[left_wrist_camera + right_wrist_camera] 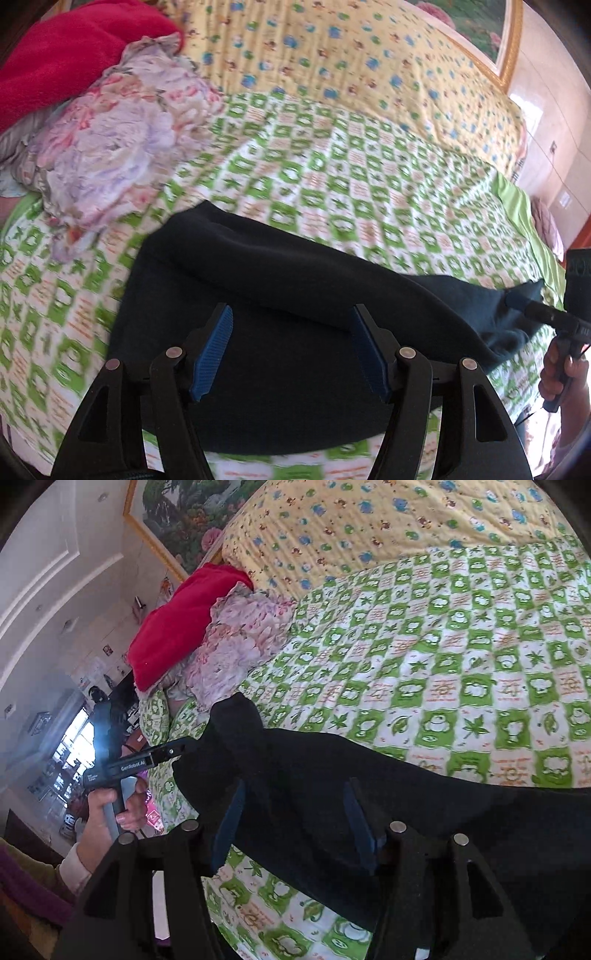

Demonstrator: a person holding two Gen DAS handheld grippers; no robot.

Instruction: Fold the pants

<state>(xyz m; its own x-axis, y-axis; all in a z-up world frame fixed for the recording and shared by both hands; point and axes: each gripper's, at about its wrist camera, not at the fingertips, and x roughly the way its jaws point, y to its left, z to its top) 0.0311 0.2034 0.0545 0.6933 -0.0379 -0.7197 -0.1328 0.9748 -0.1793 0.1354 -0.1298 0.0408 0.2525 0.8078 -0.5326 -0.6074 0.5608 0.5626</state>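
Loosely bunched, dark pants (280, 295) sprawl across the checkered bedspread (369, 192).

2 wrist views look close across bed (369, 184); both share pants (295, 277).

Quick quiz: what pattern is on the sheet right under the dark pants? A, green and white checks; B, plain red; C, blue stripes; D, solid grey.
A: the pants lie on a sheet of green and white checked squares, seen in both wrist views.
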